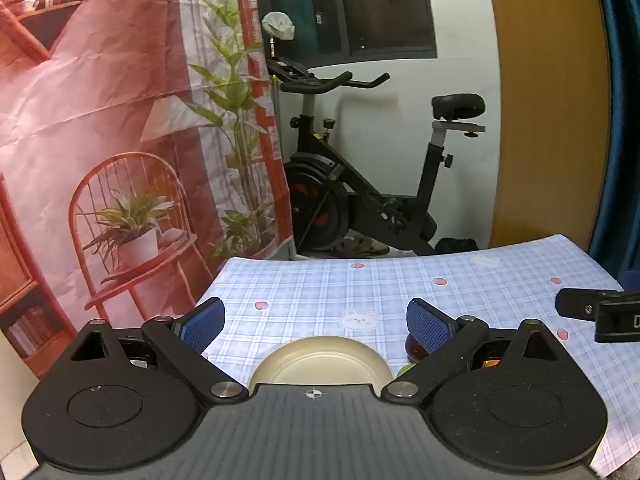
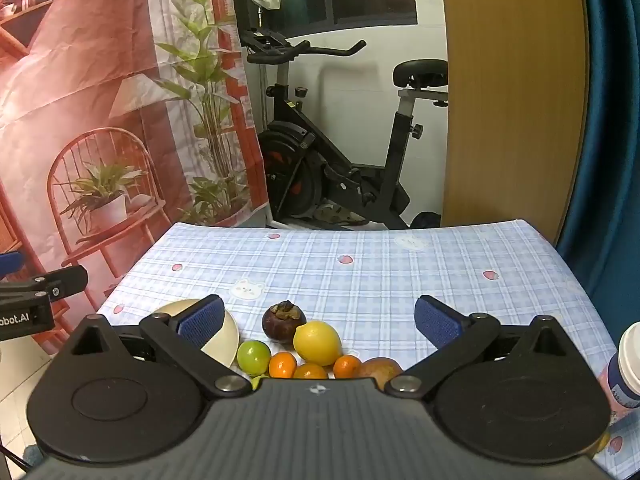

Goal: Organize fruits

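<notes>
Fruits are sitting clustered just right of the cream plate on the checked tablecloth: lemon, mangosteen, green fruit. We are holding our left gripper and right gripper wide open, gripping nothing.

A bench covered in a blue plaid cloth printed with strawberries and bears carries a cream plate at its near left. Just beside the plate sits a cluster of fruit: a green lime, a dark mangosteen, a yellow lemon, three small oranges and a brownish fruit. A white-capped bottle stands at the right edge.
</notes>
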A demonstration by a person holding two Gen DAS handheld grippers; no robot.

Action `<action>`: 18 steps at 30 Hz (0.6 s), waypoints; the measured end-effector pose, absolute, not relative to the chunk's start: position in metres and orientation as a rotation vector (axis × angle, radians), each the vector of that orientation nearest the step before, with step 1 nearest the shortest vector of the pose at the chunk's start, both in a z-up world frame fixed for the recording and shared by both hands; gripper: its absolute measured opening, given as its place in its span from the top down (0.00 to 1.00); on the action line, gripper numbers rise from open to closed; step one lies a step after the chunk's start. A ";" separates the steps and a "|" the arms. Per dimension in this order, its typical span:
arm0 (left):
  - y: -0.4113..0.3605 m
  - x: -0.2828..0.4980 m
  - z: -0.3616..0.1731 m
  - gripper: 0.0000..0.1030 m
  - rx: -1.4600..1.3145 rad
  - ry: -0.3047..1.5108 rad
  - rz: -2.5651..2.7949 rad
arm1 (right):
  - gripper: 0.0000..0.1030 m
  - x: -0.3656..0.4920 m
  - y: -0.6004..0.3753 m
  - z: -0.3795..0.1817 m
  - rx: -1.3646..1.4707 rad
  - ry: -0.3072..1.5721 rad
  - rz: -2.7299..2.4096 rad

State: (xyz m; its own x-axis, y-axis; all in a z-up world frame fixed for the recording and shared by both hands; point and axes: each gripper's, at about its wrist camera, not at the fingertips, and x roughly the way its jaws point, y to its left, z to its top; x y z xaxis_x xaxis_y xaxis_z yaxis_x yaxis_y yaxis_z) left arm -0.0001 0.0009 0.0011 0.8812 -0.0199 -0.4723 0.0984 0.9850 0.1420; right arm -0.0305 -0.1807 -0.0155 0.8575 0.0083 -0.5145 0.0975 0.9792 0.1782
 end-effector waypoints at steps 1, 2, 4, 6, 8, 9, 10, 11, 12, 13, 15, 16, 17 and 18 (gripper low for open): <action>0.002 -0.001 0.002 0.04 0.166 0.486 -0.064 | 0.00 -0.030 -0.180 -0.015 0.200 0.540 -0.047; 0.002 -0.001 0.002 0.04 0.170 0.483 -0.060 | 0.00 -0.030 -0.180 -0.015 0.198 0.540 -0.048; -0.001 0.004 -0.003 0.04 0.174 0.484 -0.055 | 0.00 -0.031 -0.178 -0.014 0.191 0.537 -0.047; -0.002 0.003 -0.005 0.04 0.176 0.490 -0.053 | 0.00 -0.026 -0.180 -0.017 0.188 0.541 -0.056; -0.006 0.003 -0.005 0.04 0.181 0.492 -0.052 | 0.00 -0.027 -0.181 -0.018 0.187 0.543 -0.059; -0.007 0.002 -0.005 0.04 0.185 0.486 -0.051 | 0.00 -0.028 -0.181 -0.019 0.187 0.543 -0.059; -0.003 -0.001 -0.001 0.04 0.189 0.477 -0.060 | 0.00 -0.029 -0.181 -0.019 0.186 0.542 -0.060; -0.003 -0.001 0.000 0.04 0.190 0.471 -0.062 | 0.00 -0.022 -0.182 -0.020 0.190 0.555 -0.065; -0.002 -0.001 0.000 0.04 0.188 0.468 -0.065 | 0.00 -0.023 -0.182 -0.020 0.189 0.553 -0.066; -0.002 -0.002 0.001 0.04 0.185 0.466 -0.069 | 0.00 -0.023 -0.182 -0.021 0.187 0.552 -0.065; -0.001 -0.002 0.001 0.04 0.175 0.467 -0.080 | 0.00 -0.024 -0.183 -0.021 0.185 0.550 -0.066; -0.001 -0.002 0.001 0.04 0.173 0.467 -0.081 | 0.00 -0.024 -0.183 -0.021 0.185 0.548 -0.065; -0.002 -0.002 0.000 0.04 0.171 0.466 -0.083 | 0.00 -0.025 -0.183 -0.021 0.185 0.547 -0.064; -0.002 -0.003 0.000 0.04 0.168 0.464 -0.085 | 0.00 -0.026 -0.184 -0.021 0.186 0.546 -0.064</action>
